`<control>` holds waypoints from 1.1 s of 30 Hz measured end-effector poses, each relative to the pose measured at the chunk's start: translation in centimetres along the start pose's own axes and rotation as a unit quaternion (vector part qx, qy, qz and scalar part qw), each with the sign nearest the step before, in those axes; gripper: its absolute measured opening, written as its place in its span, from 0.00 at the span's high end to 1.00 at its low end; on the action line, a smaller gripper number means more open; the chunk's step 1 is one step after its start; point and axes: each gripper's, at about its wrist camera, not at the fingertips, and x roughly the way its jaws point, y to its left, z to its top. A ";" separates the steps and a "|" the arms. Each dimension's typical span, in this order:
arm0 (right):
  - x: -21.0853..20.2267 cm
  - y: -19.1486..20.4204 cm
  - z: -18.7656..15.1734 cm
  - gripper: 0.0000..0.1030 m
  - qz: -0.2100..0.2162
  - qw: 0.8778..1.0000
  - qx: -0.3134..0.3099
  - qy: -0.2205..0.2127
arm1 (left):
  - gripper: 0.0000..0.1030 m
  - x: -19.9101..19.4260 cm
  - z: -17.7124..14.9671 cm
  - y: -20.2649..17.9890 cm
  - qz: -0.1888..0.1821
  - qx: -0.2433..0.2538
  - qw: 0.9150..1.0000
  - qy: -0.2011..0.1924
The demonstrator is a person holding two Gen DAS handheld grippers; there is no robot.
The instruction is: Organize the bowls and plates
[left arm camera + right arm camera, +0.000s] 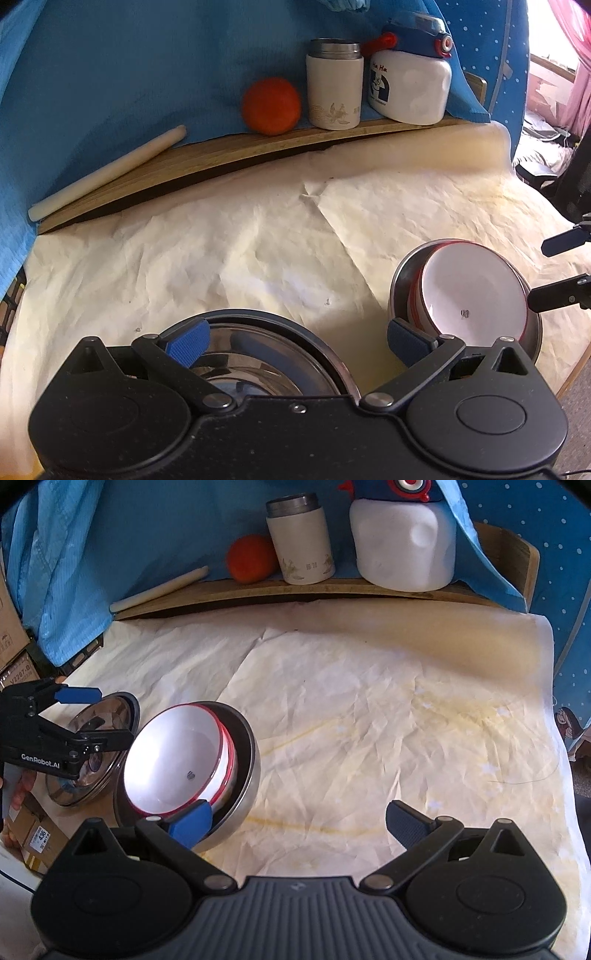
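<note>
My left gripper [295, 343] is open over a shiny steel dish [258, 350] with a dark rim. One blue pad sits inside the rim and the other outside it, and neither presses. To its right a steel bowl [400, 280] holds nested white bowls with red rims [476, 291], which lean inside it. In the right wrist view my right gripper [299, 825] is wide open with nothing between its pads. Its left pad hovers at the near rim of the steel bowl [247, 760] and white bowls [173, 753]. The left gripper [115, 715] spans the steel dish [85, 790].
A crumpled cream cloth [258, 240] covers the table. On a wooden ledge [221, 155] at the back are a white rod [107, 173], an orange [271, 105], a white flask [334, 88] and a white jug [410, 81]. Blue fabric hangs behind. Cardboard boxes [37, 834] lie beyond the left edge.
</note>
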 end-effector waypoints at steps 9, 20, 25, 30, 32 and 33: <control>0.8 -0.1 0.2 0.01 0.002 1.000 -0.001 0.009 | 0.01 -0.3 0.1 0.0 -0.004 0.003 1.000 -0.005; 1.2 -0.2 0.3 0.01 0.005 1.000 -0.002 0.013 | 0.01 0.2 0.0 -0.4 -0.029 0.002 1.000 0.006; 1.3 -0.1 0.2 0.01 0.005 1.000 -0.003 0.013 | 0.01 0.6 0.0 -0.9 -0.030 0.011 0.999 0.014; 1.4 0.0 0.3 0.00 0.004 1.000 -0.006 0.017 | 0.01 0.9 0.3 -1.2 -0.021 0.020 0.999 0.017; 1.6 0.0 0.4 0.00 0.003 1.000 -0.006 0.019 | 0.01 1.0 0.4 -1.3 -0.017 0.023 0.999 0.019; 1.6 0.0 0.4 0.00 0.002 1.000 -0.008 0.020 | 0.01 1.0 0.5 -1.4 -0.015 0.027 0.999 0.020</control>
